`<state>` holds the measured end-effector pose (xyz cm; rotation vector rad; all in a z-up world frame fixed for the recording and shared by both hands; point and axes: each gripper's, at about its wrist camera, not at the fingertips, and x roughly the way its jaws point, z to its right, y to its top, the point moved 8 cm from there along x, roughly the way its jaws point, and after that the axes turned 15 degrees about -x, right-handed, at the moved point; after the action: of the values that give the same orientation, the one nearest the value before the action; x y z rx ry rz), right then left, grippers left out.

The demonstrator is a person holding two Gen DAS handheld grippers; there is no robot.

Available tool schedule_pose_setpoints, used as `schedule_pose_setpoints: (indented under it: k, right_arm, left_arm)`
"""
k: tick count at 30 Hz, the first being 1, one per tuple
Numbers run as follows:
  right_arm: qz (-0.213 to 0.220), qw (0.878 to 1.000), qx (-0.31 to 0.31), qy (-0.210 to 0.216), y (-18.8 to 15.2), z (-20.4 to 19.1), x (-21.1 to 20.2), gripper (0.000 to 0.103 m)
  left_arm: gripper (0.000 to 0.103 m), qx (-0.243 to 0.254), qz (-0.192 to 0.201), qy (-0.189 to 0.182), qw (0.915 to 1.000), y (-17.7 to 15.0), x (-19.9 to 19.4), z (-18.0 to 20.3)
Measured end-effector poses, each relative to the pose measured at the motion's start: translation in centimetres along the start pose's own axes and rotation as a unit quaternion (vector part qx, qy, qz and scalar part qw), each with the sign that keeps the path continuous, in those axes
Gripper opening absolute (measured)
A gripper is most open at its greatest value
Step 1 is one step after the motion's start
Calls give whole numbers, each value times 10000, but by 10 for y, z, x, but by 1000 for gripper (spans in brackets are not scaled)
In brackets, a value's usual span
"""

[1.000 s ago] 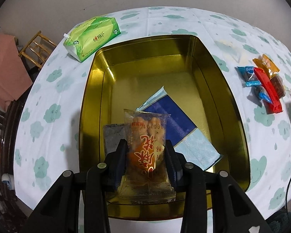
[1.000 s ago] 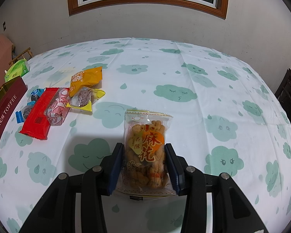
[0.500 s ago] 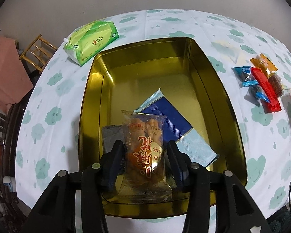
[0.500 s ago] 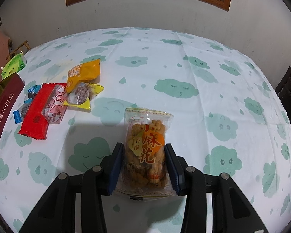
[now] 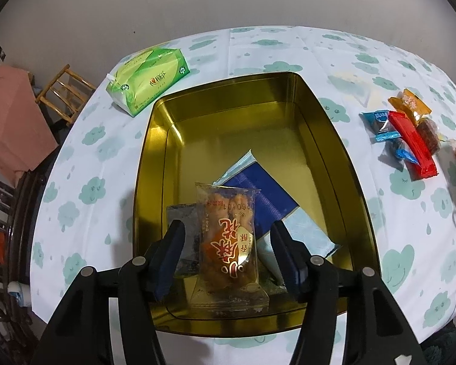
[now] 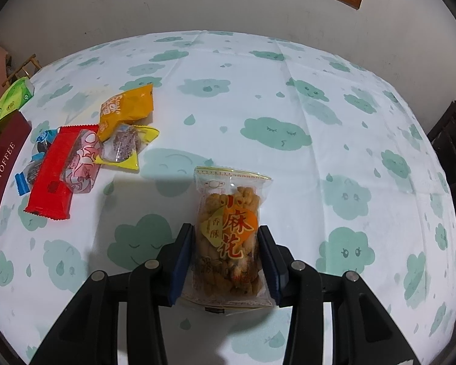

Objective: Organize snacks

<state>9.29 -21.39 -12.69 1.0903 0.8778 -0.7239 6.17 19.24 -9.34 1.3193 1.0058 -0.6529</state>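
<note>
A clear pack of fried dough twists (image 5: pixel 226 213) lies in the near end of the gold tin (image 5: pixel 328 140), on top of a dark blue packet (image 5: pixel 267 194) and a grey packet (image 5: pixel 182 216). My left gripper (image 5: pixel 228 243) straddles that pack with its jaws opening, and there is a gap on each side between pads and wrapper. My right gripper (image 6: pixel 226 243) is shut on a second dough-twist pack (image 6: pixel 231 210), held just above the cloud-print tablecloth.
Loose snacks lie left of the right gripper: a red bar (image 6: pixel 53 179), a yellow bag (image 6: pixel 127 109) and small wrapped sweets. The tin's red TOFFEE side (image 6: pixel 1 176) is at the far left. A green tissue pack (image 5: pixel 149 76) lies behind the tin. A wooden chair (image 5: pixel 63 91) stands off the table.
The left jaws have spread apart and let go of the dough-twist pack, which now rests in the tin. The right gripper still holds its pack and has tipped slightly.
</note>
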Motion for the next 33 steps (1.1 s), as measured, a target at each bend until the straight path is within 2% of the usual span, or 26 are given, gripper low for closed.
schedule_pose_setpoints:
  k: [10, 12, 19, 24, 33]
  right_arm:
    - [127, 9994, 237, -196, 0, -2, -10, 40]
    - [187, 9992, 284, -231, 2, -3, -15, 40]
    - [547, 9980, 322, -54, 24, -19, -48, 40]
    - [827, 9960, 50, 329, 50, -61, -70, 40]
    - [1100, 9831, -782, 1235, 83, -178, -91, 40]
  left_arm:
    - [63, -76, 69, -14, 9999, -3, -2, -5]
    - [67, -118, 71, -42, 9999, -4, -2, -6]
    - [70, -236, 134, -135, 9995, -4, -5, -10]
    - [72, -378, 221, -191, 9989, -2, -11, -16]
    - [72, -737, 374, -247, 9963, 5, -23, -36]
